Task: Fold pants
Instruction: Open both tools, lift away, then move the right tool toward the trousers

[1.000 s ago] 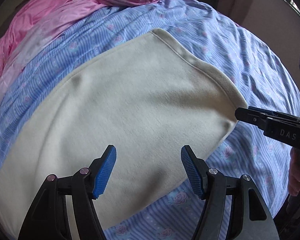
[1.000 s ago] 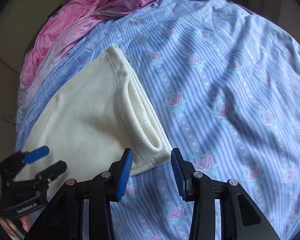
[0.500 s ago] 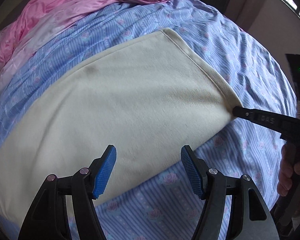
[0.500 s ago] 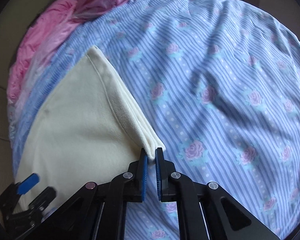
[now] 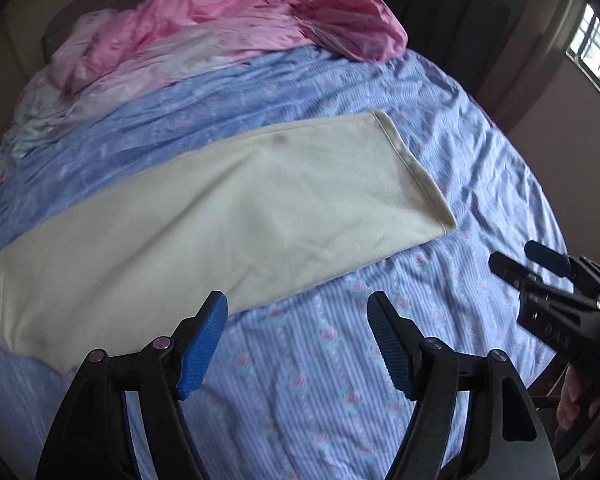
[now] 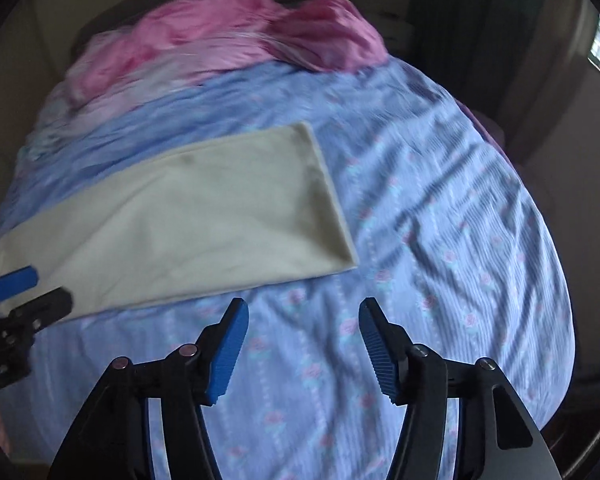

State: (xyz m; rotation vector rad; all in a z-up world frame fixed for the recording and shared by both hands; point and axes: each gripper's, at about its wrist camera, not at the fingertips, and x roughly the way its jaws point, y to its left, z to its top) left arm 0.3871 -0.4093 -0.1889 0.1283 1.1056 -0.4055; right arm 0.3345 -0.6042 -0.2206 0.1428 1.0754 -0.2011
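The cream fleece pants [image 5: 220, 216] lie flat in a long strip across the bed, hem end at the right; they also show in the right wrist view [image 6: 188, 216]. My left gripper [image 5: 296, 340] is open and empty, raised above the bedsheet just in front of the pants' near edge. My right gripper [image 6: 302, 340] is open and empty, held over the sheet in front of the hem corner. The right gripper also shows at the right in the left wrist view [image 5: 540, 268], apart from the pants.
The bed has a blue striped sheet with roses [image 5: 340, 400]. A crumpled pink cover [image 5: 228, 20] lies at the far side of the bed. A window [image 5: 596, 52] and wall are at the right.
My right gripper let go of the hem corner, opened and pulled back. Both grippers rose and backed away from the pants, which now lie flat.
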